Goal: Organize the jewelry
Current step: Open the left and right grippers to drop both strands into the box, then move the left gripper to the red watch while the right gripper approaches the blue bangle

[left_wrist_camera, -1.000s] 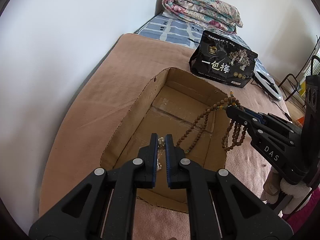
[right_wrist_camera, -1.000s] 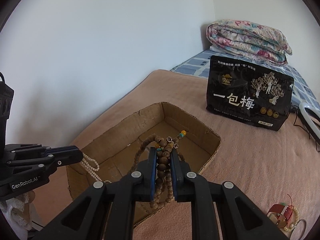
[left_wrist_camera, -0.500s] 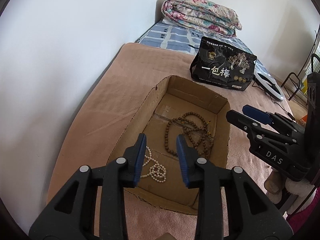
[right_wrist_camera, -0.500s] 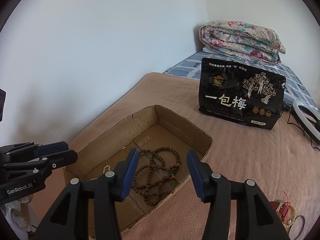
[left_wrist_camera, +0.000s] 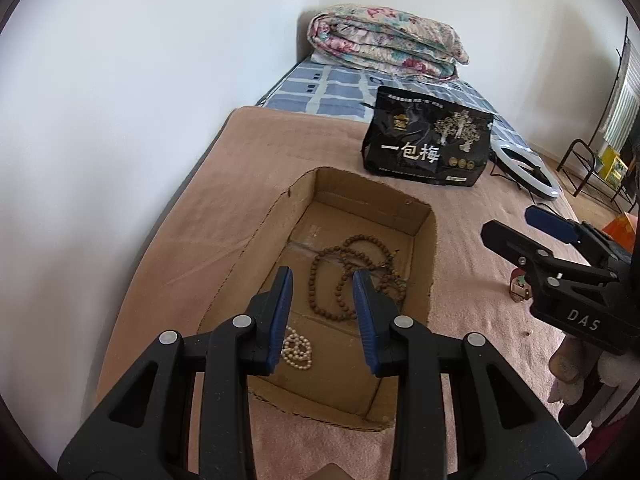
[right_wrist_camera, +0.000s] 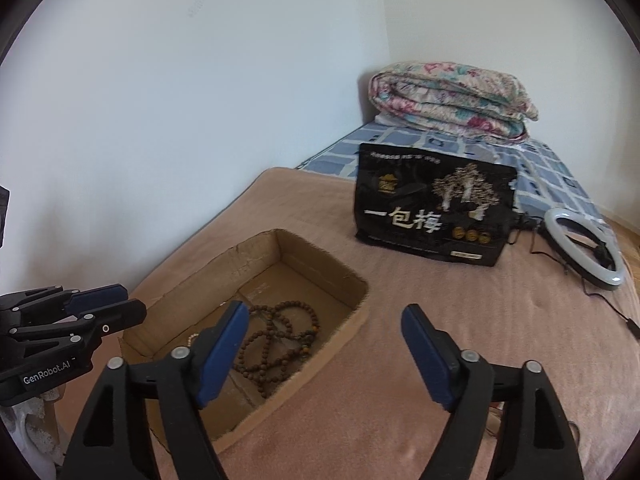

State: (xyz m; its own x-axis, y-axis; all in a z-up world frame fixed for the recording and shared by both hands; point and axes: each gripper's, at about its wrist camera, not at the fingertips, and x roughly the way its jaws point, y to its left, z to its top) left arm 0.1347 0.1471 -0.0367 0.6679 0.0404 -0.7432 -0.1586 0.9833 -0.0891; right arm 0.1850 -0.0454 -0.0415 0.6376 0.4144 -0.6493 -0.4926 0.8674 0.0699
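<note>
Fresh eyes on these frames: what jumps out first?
The cut-down cardboard box mid-blanket, with brown wooden beads coiled on its floor and a small pearl strand nearer the camera. Behind it stands a black snack bag; both grippers hang empty above.

Both wrist views look steeply down, close above the shared cardboard box (left_wrist_camera: 422, 216).

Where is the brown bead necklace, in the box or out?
In: the brown bead necklace lies coiled on the cardboard box floor, free of both grippers.
</note>
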